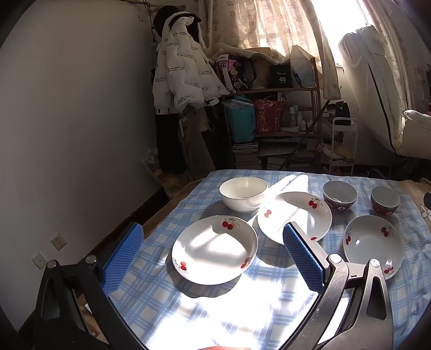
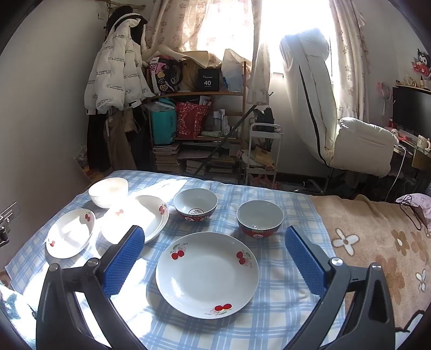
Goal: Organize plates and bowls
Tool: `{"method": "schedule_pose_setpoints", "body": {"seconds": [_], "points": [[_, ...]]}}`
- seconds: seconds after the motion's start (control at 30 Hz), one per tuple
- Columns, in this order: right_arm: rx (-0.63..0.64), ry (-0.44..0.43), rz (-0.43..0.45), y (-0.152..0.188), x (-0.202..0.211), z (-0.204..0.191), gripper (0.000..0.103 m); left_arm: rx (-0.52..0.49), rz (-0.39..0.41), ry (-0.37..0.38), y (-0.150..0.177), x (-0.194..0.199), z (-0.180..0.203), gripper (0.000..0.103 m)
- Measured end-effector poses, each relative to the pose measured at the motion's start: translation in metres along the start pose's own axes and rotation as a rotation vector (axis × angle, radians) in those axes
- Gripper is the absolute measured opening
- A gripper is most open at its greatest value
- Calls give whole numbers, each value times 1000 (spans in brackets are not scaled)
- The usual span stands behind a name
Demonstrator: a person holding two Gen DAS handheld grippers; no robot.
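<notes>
A cluttered room lies behind the work surface: a wooden shelf [image 2: 199,113] crammed with bags and books, a white puffer jacket [image 2: 113,78] hung at the far left, and bright floral curtains [image 2: 188,24] at the window. The surface is covered by a blue-and-white checked cloth [image 2: 282,309], soft and a little rumpled; to its right spreads a beige fleecy blanket [image 2: 377,242] with white flower shapes.

On the cloth are six pieces of glossy crockery. Three are shallow round white plates printed with red cherries: the nearest plate [image 2: 207,274] sits at near centre in the right wrist view, a middle plate [image 1: 295,215] lies farther left in hard sunlight, and a left plate [image 1: 214,249] lies near the cloth's left edge. Three are bowls: a plain white bowl [image 1: 243,193] at far left, just beside the middle plate, and two red-sided bowls with pale insides, one at centre [image 2: 195,204] and one to the right [image 2: 260,219], set apart from each other.

All pieces stand separate, with strips of bare cloth between most of them. The right red bowl is close to the cloth's right edge.

The left gripper [image 1: 212,255] has its jaws spread wide, blue ribbed pads either side of the left plate in view, holding nothing. The right gripper [image 2: 215,258] is likewise spread wide and empty, framing the nearest plate.
</notes>
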State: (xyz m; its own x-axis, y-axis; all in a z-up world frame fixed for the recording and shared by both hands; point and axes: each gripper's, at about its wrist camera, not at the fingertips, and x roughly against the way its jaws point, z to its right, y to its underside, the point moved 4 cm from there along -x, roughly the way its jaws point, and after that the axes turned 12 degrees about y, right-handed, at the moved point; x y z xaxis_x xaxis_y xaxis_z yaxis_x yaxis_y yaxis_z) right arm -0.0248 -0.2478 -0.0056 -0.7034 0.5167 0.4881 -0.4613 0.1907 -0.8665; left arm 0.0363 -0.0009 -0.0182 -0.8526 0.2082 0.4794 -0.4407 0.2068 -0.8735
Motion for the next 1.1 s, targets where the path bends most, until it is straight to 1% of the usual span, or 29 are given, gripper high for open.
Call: {"method": "schedule_pose_setpoints", "body": {"seconds": [0.07,1.1], "points": [[0,-1,-2,0,0,0,103,6,11,-6,0,1,-1,102],[0,1,-2,1,-1,0,103,-2,12,-13,-1,1,-1,102]]}}
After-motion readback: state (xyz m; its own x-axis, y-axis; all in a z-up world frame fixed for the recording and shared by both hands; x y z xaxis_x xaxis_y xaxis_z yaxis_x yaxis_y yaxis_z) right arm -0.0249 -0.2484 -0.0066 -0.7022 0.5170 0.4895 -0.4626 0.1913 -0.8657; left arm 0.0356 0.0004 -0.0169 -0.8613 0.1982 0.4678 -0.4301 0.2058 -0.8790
